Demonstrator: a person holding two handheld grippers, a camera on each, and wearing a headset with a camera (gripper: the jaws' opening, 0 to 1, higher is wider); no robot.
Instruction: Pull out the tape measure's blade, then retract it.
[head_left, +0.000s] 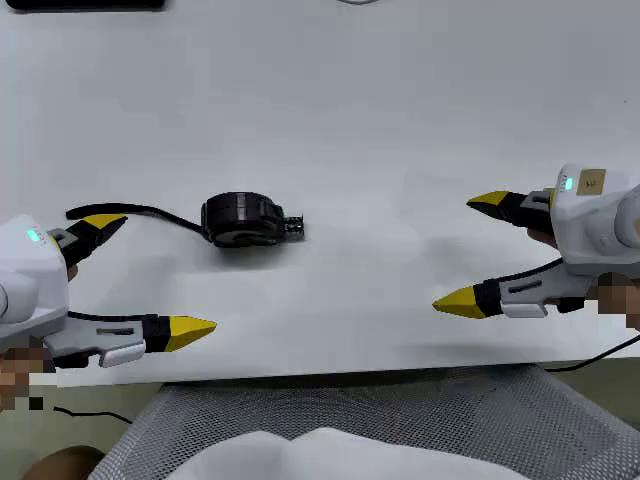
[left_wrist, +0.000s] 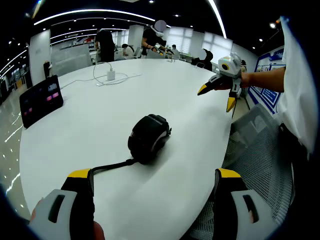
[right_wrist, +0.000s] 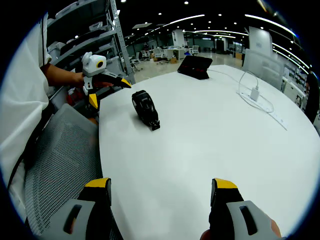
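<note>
Tape measure (head_left: 242, 220) lies on white desk (head_left: 400, 120). Left gripper (head_left: 150, 275) and right gripper (head_left: 470, 250) spread wide, holding nothing.

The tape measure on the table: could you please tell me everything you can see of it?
The tape measure is a black, rounded case, seemingly plastic, resting on the white table between the open left gripper and right gripper, held by neither. Its blade is retracted; just the end hook shows, facing the right gripper. A black strap trails toward the left gripper.
</note>
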